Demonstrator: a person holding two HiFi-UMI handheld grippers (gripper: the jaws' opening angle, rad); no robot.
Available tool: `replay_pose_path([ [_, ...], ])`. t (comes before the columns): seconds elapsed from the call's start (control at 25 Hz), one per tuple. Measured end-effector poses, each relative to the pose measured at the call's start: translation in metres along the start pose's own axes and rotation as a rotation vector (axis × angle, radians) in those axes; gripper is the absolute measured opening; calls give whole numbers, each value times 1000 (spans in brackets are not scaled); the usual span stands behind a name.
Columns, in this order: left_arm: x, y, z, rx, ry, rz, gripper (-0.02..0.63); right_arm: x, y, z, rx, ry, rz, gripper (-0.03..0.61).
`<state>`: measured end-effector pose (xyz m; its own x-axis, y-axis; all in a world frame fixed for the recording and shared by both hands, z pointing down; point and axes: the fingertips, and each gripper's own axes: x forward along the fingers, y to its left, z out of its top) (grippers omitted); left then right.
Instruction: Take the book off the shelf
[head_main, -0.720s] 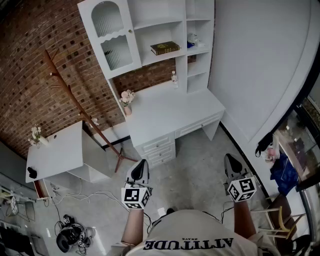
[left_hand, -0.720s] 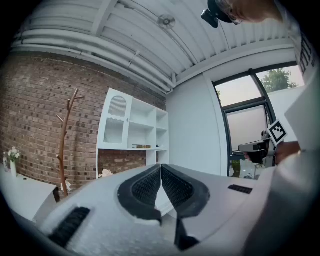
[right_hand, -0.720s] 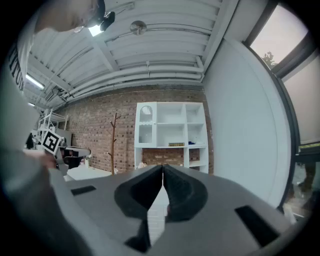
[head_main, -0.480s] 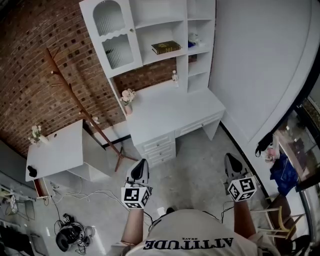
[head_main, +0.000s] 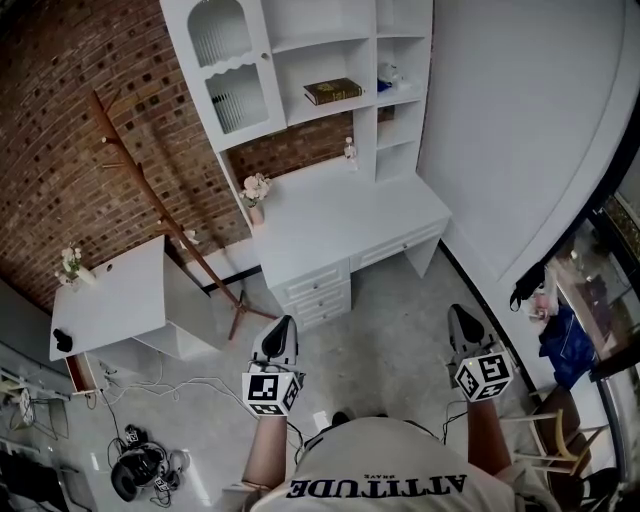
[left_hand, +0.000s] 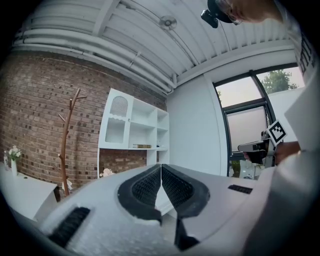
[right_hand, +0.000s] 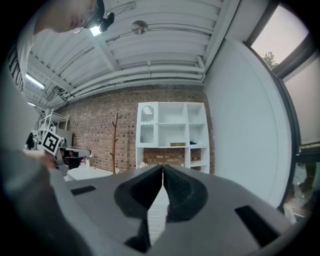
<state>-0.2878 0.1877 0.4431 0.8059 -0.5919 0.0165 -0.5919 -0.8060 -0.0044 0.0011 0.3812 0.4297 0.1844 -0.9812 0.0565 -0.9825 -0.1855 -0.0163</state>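
Note:
A dark book (head_main: 333, 91) lies flat on a middle shelf of the white hutch (head_main: 300, 60) above the white desk (head_main: 345, 225). The book (left_hand: 142, 146) shows small and far off in the left gripper view, and the book (right_hand: 177, 144) likewise in the right gripper view. My left gripper (head_main: 280, 333) is held low over the floor, well short of the desk, its tips pressed together with nothing between them. My right gripper (head_main: 460, 320) hangs at the same height to the right, jaws shut and empty. Both point toward the desk.
A brown coat stand (head_main: 165, 215) leans left of the desk. A small vase of flowers (head_main: 255, 192) stands on the desk's left end, a little bottle (head_main: 349, 151) near the hutch. A second white table (head_main: 110, 300) stands at left. Cables and headphones (head_main: 140, 470) lie on the floor.
The view has shifted slightly; the desk and hutch sit a touch further right and up in the picture. Both grippers hold their places.

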Motion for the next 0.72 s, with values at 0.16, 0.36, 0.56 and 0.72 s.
replay_pose_path([
  [0.16,-1,2,-2,-4,4,-6,26,2,3,-4,4,8,-7,29],
  [0.36,-1,6,-5,-8,8,-20,26,3,10,-8,3,24,-17,31],
  [0.56,0,14,-13,-17,20,-34,26,5,17,-13,-2,46,-29,31],
  [0.72,-1,20,-23,-31,34,-48,26,6,24,-19,-8,75,-46,31],
])
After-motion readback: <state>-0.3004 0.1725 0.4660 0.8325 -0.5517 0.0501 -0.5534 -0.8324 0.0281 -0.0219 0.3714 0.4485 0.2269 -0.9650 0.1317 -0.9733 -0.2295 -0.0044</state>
